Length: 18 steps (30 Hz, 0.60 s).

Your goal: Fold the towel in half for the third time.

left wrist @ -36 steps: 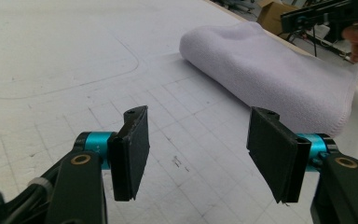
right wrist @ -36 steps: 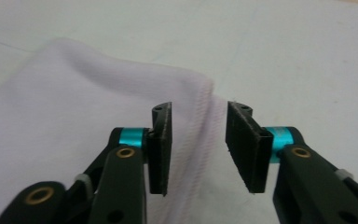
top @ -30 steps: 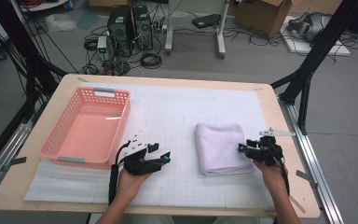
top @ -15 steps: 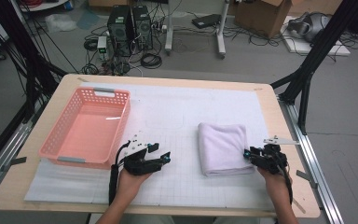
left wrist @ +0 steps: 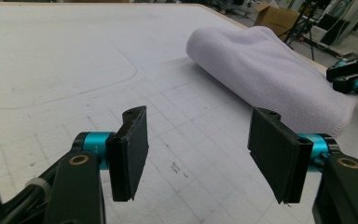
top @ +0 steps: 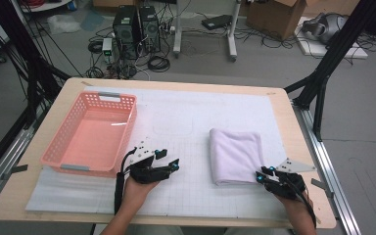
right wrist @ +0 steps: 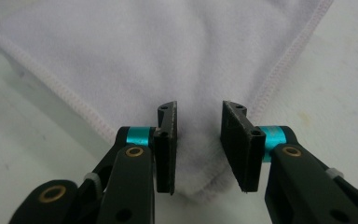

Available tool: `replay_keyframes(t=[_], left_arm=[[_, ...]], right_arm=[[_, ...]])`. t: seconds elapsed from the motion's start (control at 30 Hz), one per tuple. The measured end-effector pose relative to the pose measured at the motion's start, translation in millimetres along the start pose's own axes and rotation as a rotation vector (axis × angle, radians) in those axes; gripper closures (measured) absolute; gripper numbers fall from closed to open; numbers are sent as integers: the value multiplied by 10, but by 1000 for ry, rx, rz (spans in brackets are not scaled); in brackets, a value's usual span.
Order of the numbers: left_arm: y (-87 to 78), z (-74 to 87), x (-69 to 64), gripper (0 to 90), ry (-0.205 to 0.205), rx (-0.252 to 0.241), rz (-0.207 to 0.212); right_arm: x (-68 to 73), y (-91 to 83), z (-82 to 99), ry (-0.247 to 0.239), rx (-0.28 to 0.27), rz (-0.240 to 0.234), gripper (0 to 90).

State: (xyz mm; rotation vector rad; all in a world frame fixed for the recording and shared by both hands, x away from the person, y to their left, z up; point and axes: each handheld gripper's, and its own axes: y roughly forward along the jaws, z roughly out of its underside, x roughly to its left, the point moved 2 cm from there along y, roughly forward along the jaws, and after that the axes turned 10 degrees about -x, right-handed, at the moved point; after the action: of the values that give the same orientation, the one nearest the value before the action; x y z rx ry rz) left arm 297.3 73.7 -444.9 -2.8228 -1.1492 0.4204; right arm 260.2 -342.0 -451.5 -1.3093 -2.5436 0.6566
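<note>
A folded white towel (top: pixel 236 155) lies on the white mat right of centre. My right gripper (top: pixel 264 175) sits at its near right corner. In the right gripper view that towel corner (right wrist: pixel 193 186) lies between the jaws of the right gripper (right wrist: pixel 198 126); they have just been closing and still stand a little apart around it. My left gripper (top: pixel 169 159) rests on the mat left of the towel, open, pointing at it. The left gripper view shows the left gripper (left wrist: pixel 200 140) with bare mat between its jaws, the towel (left wrist: pixel 270 79) beyond and the right gripper (left wrist: pixel 349 74) at the far end.
A pink plastic basket (top: pixel 58 142) with nothing in it stands at the left of the table. The white gridded mat (top: pixel 186 112) covers most of the wooden tabletop (top: pixel 279 98). Computers, cables and boxes sit on the floor beyond the far edge.
My right gripper has slid toward the near edge, along the towel's right side to its near corner, and its jaws have narrowed. The left gripper has stayed put.
</note>
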Motion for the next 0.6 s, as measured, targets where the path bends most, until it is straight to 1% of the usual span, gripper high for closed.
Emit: replay_keyframes(t=[0.03,0.1,0.13,0.17,0.2,0.27,0.33,0.37,0.4,0.5,0.53,0.6], left_arm=[[-2,-2,0,379,-1,-8,5],[-5,-6,2,373,12,-17,13],[-4,-4,1,374,20,-16,21],[-4,-1,-1,373,46,-15,27],[-4,0,-1,373,63,-16,33],[3,1,0,372,71,-33,47],[7,-4,3,327,94,-65,52],[6,-8,6,327,106,-73,48],[5,-7,6,327,106,-72,45],[9,1,13,311,68,-43,35],[7,2,16,285,63,-34,31],[9,4,9,262,71,-32,18]], right_arm=[[-13,-36,23,9,-4,0,649],[-47,-109,25,33,-28,4,605],[-67,-153,3,54,-58,-1,599],[-84,-187,-19,65,-89,2,589],[-104,-235,-58,78,-129,7,572],[-121,-277,-95,83,-161,25,525],[-145,-282,-103,91,-171,47,465],[-161,-278,-104,95,-173,57,438],[-174,-274,-104,98,-174,65,421],[-203,-261,-109,89,-166,96,353],[-208,-257,-110,95,-164,107,324],[-225,-252,-109,91,-161,123,290]])
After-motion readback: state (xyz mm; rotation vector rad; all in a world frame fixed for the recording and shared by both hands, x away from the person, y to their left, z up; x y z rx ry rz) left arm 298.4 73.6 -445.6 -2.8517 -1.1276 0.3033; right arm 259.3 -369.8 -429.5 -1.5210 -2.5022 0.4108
